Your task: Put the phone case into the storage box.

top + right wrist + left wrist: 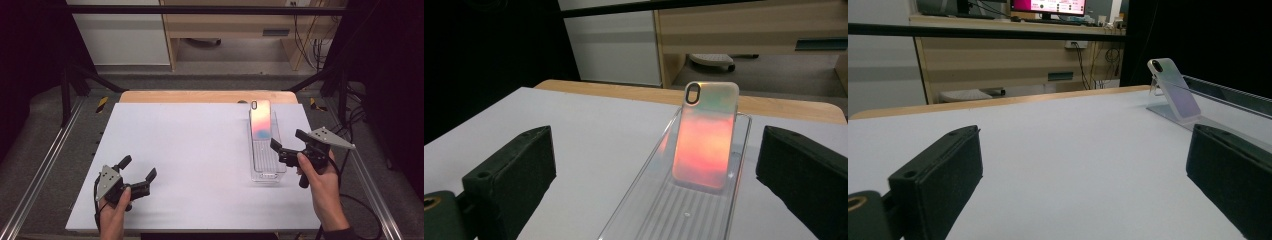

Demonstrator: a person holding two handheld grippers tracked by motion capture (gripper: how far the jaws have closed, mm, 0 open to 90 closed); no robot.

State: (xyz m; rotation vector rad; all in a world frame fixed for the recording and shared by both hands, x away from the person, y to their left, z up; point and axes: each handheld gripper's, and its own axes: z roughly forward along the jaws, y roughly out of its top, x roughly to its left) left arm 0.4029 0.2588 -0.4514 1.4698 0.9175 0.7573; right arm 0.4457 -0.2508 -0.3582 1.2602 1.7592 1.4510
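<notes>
An iridescent phone case (260,119) (705,135) (1173,90) leans tilted inside a clear plastic tray (267,162) (694,212) on the right side of the white table (195,150). Its camera cutout is at the top. My right gripper (289,142) (654,170) is open, just right of the tray's near half, its jaws pointing toward the case with nothing between them. At the front left, my left gripper (138,168) (1083,170) rests open over bare tabletop, far from the tray.
The table has a wooden strip (207,96) along its far edge. Metal frame rails (45,165) run along both sides. Beyond stand a wooden desk (235,27) and hanging cables (310,45). A monitor (1048,6) glows in the background.
</notes>
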